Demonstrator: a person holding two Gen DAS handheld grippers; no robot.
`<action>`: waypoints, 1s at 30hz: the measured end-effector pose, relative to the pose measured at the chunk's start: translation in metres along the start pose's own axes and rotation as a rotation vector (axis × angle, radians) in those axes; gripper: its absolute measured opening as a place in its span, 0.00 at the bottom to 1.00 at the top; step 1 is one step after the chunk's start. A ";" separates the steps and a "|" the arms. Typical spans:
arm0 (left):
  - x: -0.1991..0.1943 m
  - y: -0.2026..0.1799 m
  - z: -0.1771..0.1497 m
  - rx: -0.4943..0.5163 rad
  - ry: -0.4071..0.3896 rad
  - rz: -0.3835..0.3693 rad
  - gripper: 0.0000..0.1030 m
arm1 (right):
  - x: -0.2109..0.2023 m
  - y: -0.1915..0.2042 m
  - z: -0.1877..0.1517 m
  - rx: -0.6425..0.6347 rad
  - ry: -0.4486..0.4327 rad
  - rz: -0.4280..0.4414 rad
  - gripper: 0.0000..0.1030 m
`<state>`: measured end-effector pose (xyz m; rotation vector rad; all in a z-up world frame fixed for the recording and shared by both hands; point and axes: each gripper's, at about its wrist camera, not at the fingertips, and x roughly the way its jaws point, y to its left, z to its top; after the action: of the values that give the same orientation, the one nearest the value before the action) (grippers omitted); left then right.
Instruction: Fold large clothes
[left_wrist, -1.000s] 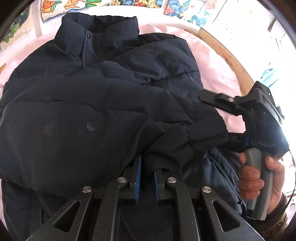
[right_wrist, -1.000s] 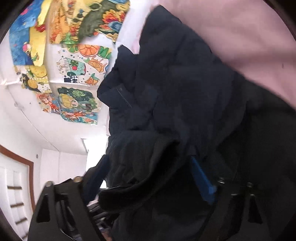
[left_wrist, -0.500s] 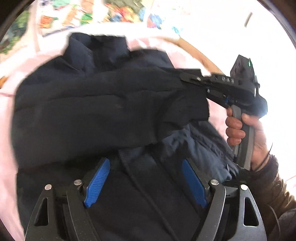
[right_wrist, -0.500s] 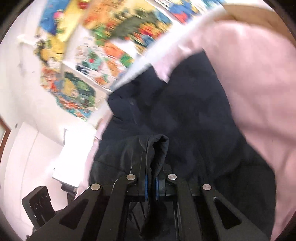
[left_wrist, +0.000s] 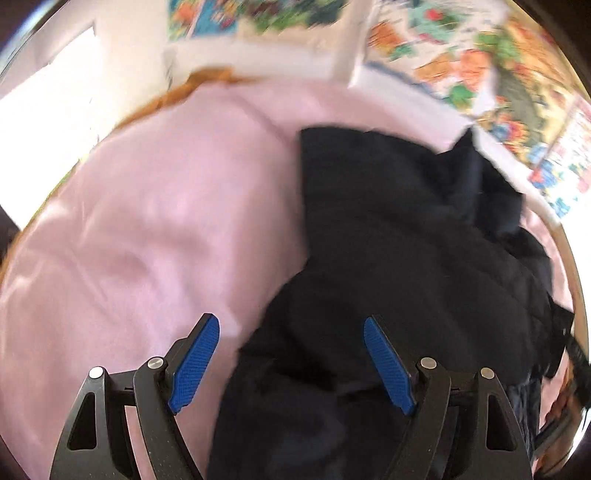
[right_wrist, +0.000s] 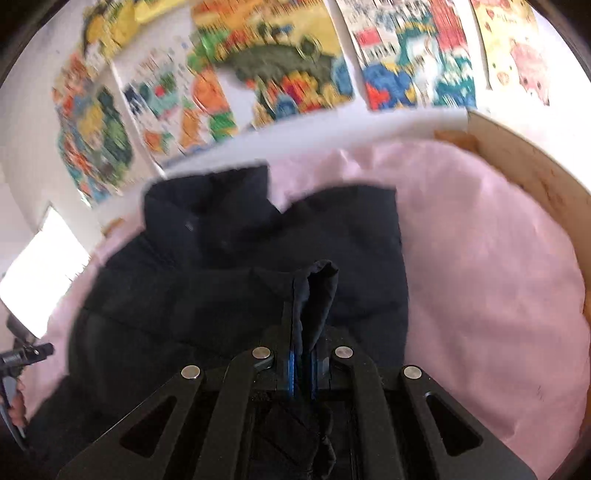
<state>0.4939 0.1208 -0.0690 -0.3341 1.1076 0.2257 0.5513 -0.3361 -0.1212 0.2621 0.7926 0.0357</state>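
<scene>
A dark navy padded jacket (right_wrist: 229, 280) lies on a pink sheet (right_wrist: 480, 266), collar toward the wall. My right gripper (right_wrist: 303, 354) is shut on a fold of the jacket's sleeve cuff (right_wrist: 317, 295) and holds it above the jacket's body. In the left wrist view the jacket (left_wrist: 406, 258) fills the right half. My left gripper (left_wrist: 291, 354) is open and empty, its blue pads (left_wrist: 195, 358) wide apart over the jacket's left edge. The left gripper also shows at the far left of the right wrist view (right_wrist: 22, 358).
The pink sheet (left_wrist: 147, 240) covers a bed with a wooden frame edge (right_wrist: 535, 173) at the right. Colourful children's posters (right_wrist: 280, 74) hang on the white wall behind. A bright window (left_wrist: 44, 118) is at the left.
My left gripper let go of the jacket, opened wide and swung left toward the jacket's edge. My right gripper closed on the sleeve cuff and carried it over the jacket's body.
</scene>
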 end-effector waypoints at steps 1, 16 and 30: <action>0.007 0.002 0.001 -0.012 0.019 -0.008 0.77 | 0.007 0.003 -0.001 0.002 0.010 -0.015 0.07; 0.078 -0.019 0.004 0.068 0.103 0.075 0.93 | 0.002 0.053 -0.026 -0.383 -0.004 -0.212 0.56; 0.048 -0.014 0.029 -0.022 0.001 -0.090 0.99 | 0.005 0.026 -0.040 -0.275 -0.038 -0.213 0.78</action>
<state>0.5436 0.1194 -0.0987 -0.4030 1.0887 0.1579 0.5287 -0.3021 -0.1452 -0.0823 0.7642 -0.0610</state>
